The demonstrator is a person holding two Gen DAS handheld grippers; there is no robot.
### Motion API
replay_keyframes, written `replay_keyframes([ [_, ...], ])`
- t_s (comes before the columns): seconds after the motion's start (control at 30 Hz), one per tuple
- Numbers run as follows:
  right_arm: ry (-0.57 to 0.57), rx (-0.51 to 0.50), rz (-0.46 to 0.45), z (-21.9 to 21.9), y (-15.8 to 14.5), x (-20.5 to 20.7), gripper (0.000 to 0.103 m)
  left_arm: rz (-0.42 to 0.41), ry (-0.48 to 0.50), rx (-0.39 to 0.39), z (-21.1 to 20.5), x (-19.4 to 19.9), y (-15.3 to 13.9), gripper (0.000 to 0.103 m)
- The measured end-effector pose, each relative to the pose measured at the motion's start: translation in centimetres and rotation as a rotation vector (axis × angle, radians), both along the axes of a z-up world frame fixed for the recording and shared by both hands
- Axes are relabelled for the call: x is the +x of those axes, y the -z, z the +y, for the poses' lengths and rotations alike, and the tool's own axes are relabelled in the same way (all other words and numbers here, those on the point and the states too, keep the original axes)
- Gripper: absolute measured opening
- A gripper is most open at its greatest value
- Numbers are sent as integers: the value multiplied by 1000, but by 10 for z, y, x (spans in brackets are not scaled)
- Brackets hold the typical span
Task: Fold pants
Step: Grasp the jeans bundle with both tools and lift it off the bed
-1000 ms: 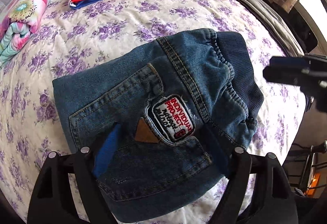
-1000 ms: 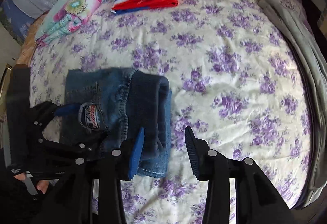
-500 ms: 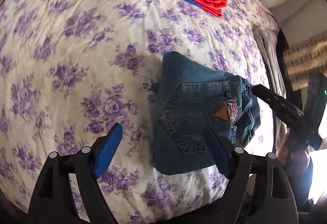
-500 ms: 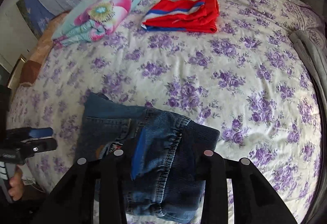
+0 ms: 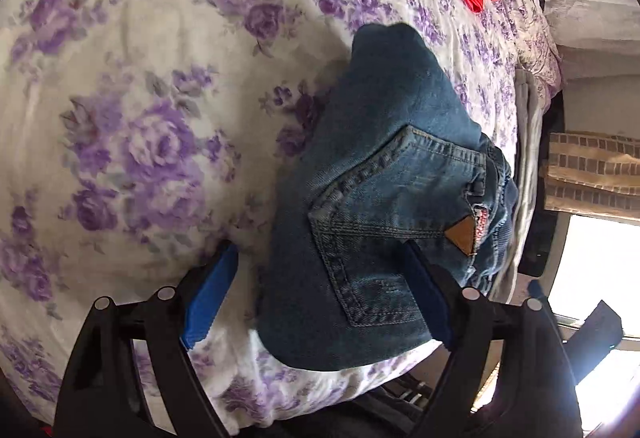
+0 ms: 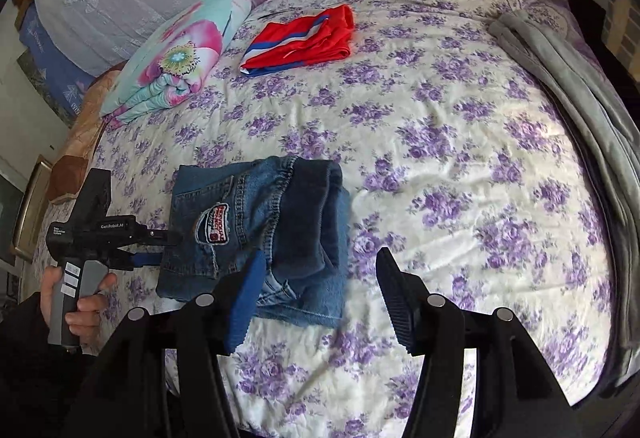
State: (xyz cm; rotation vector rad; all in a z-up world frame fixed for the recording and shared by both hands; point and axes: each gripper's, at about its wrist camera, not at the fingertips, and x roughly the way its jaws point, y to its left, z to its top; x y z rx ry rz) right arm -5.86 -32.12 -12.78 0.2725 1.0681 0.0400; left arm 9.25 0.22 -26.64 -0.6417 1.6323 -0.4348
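Since the earlier frame my right gripper (image 6: 320,302) has just opened off the folded jeans (image 6: 256,234), now ahead-left of it on the bedspread (image 6: 460,166); my left gripper (image 5: 320,298), jaws spread, straddles their edge, and closing there risks dragging the fold apart.

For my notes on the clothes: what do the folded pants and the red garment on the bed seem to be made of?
Folded pants: blue denim, matte, with visible twill weave, contrast stitching and a sewn patch. Red garment: probably smooth synthetic sportswear, slightly shiny, with blue and white stripes; its fibre cannot be told.
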Motion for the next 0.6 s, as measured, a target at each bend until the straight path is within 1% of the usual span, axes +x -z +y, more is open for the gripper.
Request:
replay_keyframes([
  [0.03, 15, 29, 5, -4, 7, -5, 58, 35, -4, -67, -5, -3, 6, 80],
  [0.07, 29, 72, 12, -8, 16, -8, 58, 34, 6, -65, -11, -5, 8, 85],
  [0.1, 39, 126, 17, -11, 25, -10, 58, 9, 37, -30, -21, -5, 9, 86],
  [0.13, 49, 181, 23, -13, 34, -10, 58, -4, 61, -13, -27, -5, 11, 87],
  [0.17, 57, 239, 33, -14, 43, -8, 58, -10, 63, -15, -30, -4, 12, 89],
  [0.27, 103, 389, 57, -14, 63, 3, 58, -34, 69, -18, -34, -1, 10, 88],
  [0.3, 119, 420, 53, -14, 66, 7, 58, -54, 75, -11, -35, -2, 7, 84],
  [0.33, 131, 432, 44, -13, 68, 12, 63, -77, 85, -2, -37, -4, 4, 81],
  [0.37, 137, 425, 39, -11, 69, 17, 71, -94, 91, 1, -37, -7, 1, 77],
  [0.43, 150, 399, 61, -10, 76, 28, 75, -104, 88, -4, -37, -8, -2, 73],
  [0.5, 141, 401, 111, -9, 90, 39, 78, -108, 88, -6, -36, -10, -4, 71],
  [0.53, 139, 410, 151, -8, 100, 43, 85, -110, 90, -7, -35, -10, -5, 71],
  [0.57, 142, 437, 190, -7, 111, 45, 90, -109, 93, -7, -34, -10, -4, 71],
  [0.6, 149, 485, 235, -7, 124, 44, 91, -107, 92, -11, -32, -12, -4, 71],
])
